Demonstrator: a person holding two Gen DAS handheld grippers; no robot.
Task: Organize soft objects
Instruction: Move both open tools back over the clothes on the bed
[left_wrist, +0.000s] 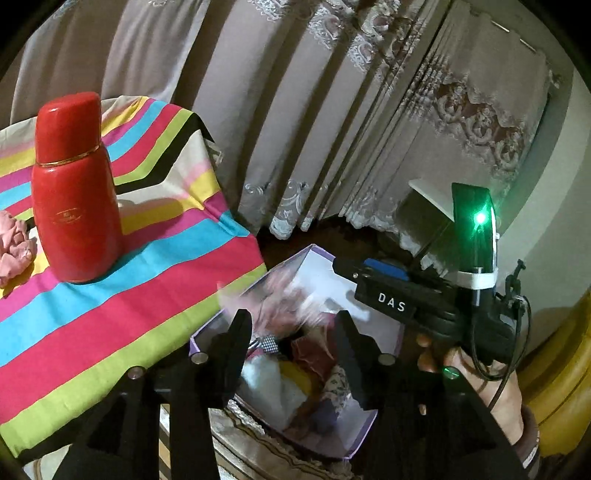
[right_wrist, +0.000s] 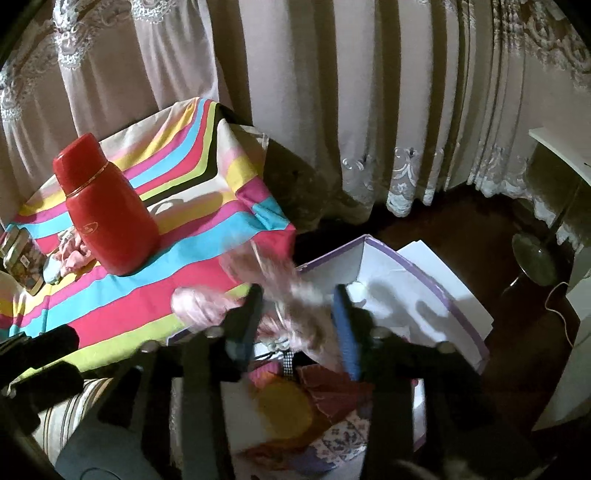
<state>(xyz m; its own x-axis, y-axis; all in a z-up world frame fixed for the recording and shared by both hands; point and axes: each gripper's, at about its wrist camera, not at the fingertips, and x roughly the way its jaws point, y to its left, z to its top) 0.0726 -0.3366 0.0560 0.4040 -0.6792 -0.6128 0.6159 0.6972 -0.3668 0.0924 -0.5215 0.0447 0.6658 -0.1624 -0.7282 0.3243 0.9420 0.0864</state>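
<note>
A purple-edged white box (left_wrist: 352, 448) (right_wrist: 476, 332) sits below the table edge, filled with several soft cloth items. A blurred pink soft item (right_wrist: 291, 299) (left_wrist: 284, 295) hangs over the box between my right gripper's fingers. My right gripper (right_wrist: 299, 314) is open around it; its body shows in the left wrist view (left_wrist: 424, 306). My left gripper (left_wrist: 293, 347) is open and empty above the box. Another pink cloth (left_wrist: 14, 247) (right_wrist: 74, 254) lies on the striped tablecloth (left_wrist: 140, 302) (right_wrist: 207, 258) by the red flask.
A red flask (left_wrist: 74, 192) (right_wrist: 107, 210) stands on the table. A small tin (right_wrist: 22, 258) lies at the table's left. Curtains (left_wrist: 314, 110) hang behind. A yellow seat (left_wrist: 561, 376) is at the right. A lamp base (right_wrist: 535, 258) stands on the dark floor.
</note>
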